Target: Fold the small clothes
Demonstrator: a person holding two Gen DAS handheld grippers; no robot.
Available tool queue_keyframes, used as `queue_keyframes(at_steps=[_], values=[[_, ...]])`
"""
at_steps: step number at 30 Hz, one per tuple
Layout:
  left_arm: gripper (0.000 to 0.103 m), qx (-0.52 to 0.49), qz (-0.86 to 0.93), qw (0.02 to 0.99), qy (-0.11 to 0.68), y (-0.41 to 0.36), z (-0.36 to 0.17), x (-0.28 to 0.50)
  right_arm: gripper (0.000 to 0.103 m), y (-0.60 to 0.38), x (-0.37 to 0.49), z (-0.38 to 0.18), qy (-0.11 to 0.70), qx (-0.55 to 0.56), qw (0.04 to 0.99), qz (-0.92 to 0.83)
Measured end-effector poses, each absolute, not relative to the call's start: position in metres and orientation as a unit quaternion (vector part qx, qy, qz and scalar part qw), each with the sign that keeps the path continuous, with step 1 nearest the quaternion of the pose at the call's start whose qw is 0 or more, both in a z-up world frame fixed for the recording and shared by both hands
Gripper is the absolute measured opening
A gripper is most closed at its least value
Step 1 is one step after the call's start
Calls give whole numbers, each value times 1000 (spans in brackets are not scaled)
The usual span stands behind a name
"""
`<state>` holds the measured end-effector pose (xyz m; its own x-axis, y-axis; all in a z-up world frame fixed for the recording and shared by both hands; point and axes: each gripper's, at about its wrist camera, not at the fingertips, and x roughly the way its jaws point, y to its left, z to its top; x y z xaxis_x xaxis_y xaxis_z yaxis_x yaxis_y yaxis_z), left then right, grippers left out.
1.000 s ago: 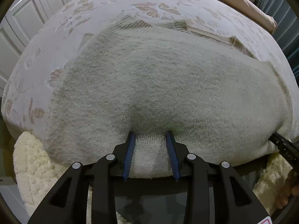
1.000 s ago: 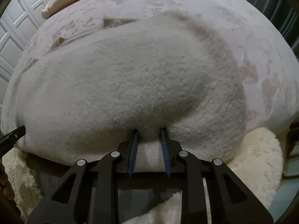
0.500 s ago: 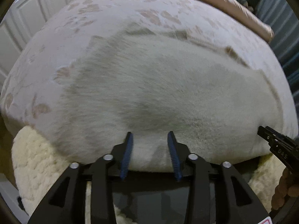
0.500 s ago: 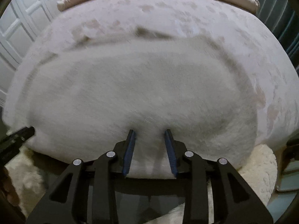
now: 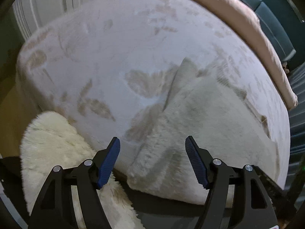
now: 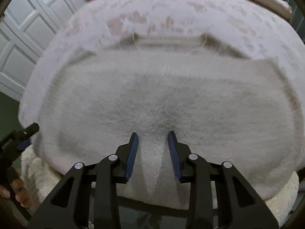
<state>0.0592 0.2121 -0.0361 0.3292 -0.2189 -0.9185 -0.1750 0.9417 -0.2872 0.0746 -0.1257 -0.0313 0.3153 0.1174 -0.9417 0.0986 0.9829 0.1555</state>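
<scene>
1. Two views are described, the left wrist view first. The left gripper [image 5: 152,143] points steeply down at the near edge of a bed [image 5: 106,43] covered in a pale spread with a faded leaf print.
2. Its fingers [image 5: 109,160] stand wide apart and are opening. The near left corner of a cream knit sweater [image 5: 209,118] lies between them, but the blue pads do not press on it (the cloth is released).
3. The sweater lies flat on the bed, occupying the right half of this view; its near edge hangs at the mattress edge.
4. A fluffy white rug [image 5: 55,143] lies on the floor below the bed, at lower left. A pink pillow [image 5: 247,22] runs along the far side of the bed, with a dark teal headboard [image 5: 274,15] behind it.
5. Right wrist view: the right gripper [image 6: 153,139] also points down at the near edge of the bed [image 6: 276,38]. Its fingers [image 6: 131,156] are narrowly spaced, with a raised fold of the sweater [image 6: 152,95] between them; the pads appear to rest against that fold.
6. The sweater spreads across most of the bed here, its ribbed band [image 6: 167,39] at the far side.
7. At the left margin, the left gripper [image 6: 28,131] is partly visible beside the sweater's corner, with a person's hand [image 6: 15,189] below it. White panelled doors [image 6: 24,38] stand at upper left.
</scene>
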Motion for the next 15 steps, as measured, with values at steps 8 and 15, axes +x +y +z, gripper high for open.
queue_keyframes(at_steps=[8, 15], values=[[80, -227, -32, 772, 592, 207, -65, 76, 38, -119, 78, -38, 582, 60, 811, 13], [13, -173, -102, 792, 577, 173, -30, 77, 40, -126, 72, -34, 570, 77, 818, 23]])
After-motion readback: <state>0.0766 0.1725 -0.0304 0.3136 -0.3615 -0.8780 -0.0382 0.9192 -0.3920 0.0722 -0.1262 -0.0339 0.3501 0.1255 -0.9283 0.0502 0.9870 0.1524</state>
